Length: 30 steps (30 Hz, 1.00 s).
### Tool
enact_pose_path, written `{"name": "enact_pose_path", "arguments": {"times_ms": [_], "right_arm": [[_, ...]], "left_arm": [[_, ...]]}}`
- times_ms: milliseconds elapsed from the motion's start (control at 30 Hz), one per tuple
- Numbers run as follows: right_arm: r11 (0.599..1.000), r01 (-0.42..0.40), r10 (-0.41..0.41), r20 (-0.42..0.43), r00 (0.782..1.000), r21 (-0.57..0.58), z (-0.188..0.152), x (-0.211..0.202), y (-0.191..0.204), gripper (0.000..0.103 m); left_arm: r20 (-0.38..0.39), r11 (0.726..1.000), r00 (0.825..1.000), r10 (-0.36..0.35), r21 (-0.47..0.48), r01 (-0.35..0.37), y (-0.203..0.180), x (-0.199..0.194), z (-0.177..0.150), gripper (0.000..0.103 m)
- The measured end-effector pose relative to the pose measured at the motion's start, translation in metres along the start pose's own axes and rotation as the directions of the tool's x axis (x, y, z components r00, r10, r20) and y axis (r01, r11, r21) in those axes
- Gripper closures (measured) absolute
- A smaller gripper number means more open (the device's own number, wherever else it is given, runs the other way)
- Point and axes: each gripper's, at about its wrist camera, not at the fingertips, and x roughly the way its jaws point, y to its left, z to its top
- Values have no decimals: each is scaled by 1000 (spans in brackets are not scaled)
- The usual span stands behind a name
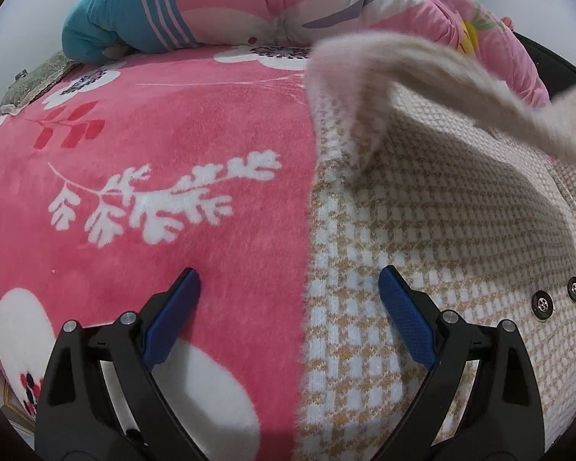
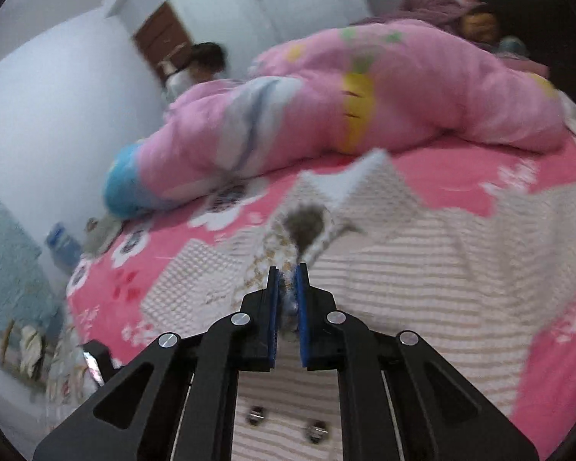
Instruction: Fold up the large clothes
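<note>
A cream and tan houndstooth knit cardigan (image 1: 422,230) with dark round buttons (image 1: 542,304) lies on a pink flowered blanket (image 1: 153,146). One fuzzy sleeve (image 1: 441,73) is lifted and arcs above the garment toward the right. My left gripper (image 1: 289,284) hangs open over the cardigan's left edge, one finger above the blanket and one above the knit, holding nothing. In the right wrist view my right gripper (image 2: 287,280) is shut on a bunched piece of the cardigan (image 2: 403,253), which rises off the bed in a peak toward the fingers.
A rolled pink quilt (image 1: 288,0) with a blue end lies across the far side of the bed, also the pink quilt (image 2: 345,107) in the right wrist view. A person (image 2: 203,63) is beyond the bed by a white wall. Clutter lies on the floor at left.
</note>
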Motion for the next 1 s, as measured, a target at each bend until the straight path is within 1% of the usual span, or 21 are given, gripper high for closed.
{"name": "enact_pose_path", "arguments": {"times_ms": [100, 167, 267, 367, 433, 467, 533, 567, 600, 633, 667, 700, 767, 800, 833, 867, 900, 1000], "right_arm": [[998, 48, -46, -53, 998, 35, -4, 12, -25, 95], [997, 71, -70, -60, 996, 25, -2, 13, -32, 95], [997, 80, -80, -24, 997, 6, 10, 5, -31, 95], [992, 125, -125, 17, 992, -17, 15, -5, -31, 95], [987, 160, -160, 16, 987, -17, 12, -5, -37, 95], [984, 178, -178, 3, 984, -12, 6, -1, -44, 95], [969, 246, -246, -61, 967, -7, -11, 15, -65, 95], [960, 279, -278, -109, 954, -10, -19, 26, -76, 95], [955, 297, -293, -166, 942, -2, -27, 37, -87, 95], [949, 315, -301, -220, 928, 30, -32, 45, -100, 95], [944, 324, -297, -258, 919, 68, -35, 48, -109, 95], [942, 308, -260, -292, 920, 132, -37, 49, -121, 95], [951, 250, -194, -274, 942, 184, -34, 45, -126, 91], [953, 234, -181, -259, 949, 192, -31, 44, -126, 81], [955, 228, -178, -245, 953, 190, -27, 44, -126, 67], [957, 227, -180, -242, 954, 183, -24, 46, -124, 62], [959, 226, -180, -248, 952, 172, -21, 52, -122, 60], [960, 223, -173, -271, 947, 167, -17, 70, -120, 60]], "left_arm": [[-2, 1000, 1000, 3, 0, -3, 0, 0, 1, 12], [1, 1000, 1000, 0, 4, 0, 0, 1, 1, 12], [-1, 1000, 1000, 0, 4, 0, 0, 1, 1, 12], [0, 1000, 1000, -1, 4, 1, 0, 1, 1, 12], [2, 1000, 1000, -4, 2, 4, 1, 0, 1, 12], [2, 1000, 1000, -6, 1, 6, 1, 0, 1, 12], [4, 1000, 1000, -9, 0, 9, 2, -1, 1, 12], [4, 1000, 1000, -10, 1, 10, 3, -1, 0, 12], [4, 1000, 1000, -9, 1, 9, 3, -1, 0, 12], [4, 1000, 1000, -8, 2, 8, 3, -1, 0, 12], [4, 1000, 1000, -8, 4, 8, 3, -1, 0, 12], [6, 1000, 1000, -8, 5, 8, 3, 0, -1, 12], [10, 1000, 1000, -8, 8, 7, 4, -1, -2, 12], [11, 1000, 1000, -7, 9, 7, 4, -1, -2, 12], [11, 1000, 1000, -6, 9, 6, 4, 0, -3, 12], [10, 1000, 1000, -5, 9, 5, 3, 0, -3, 12], [11, 1000, 1000, -5, 9, 5, 3, 0, -3, 12], [12, 1000, 1000, -12, 12, 11, 3, 0, -3, 12]]}}
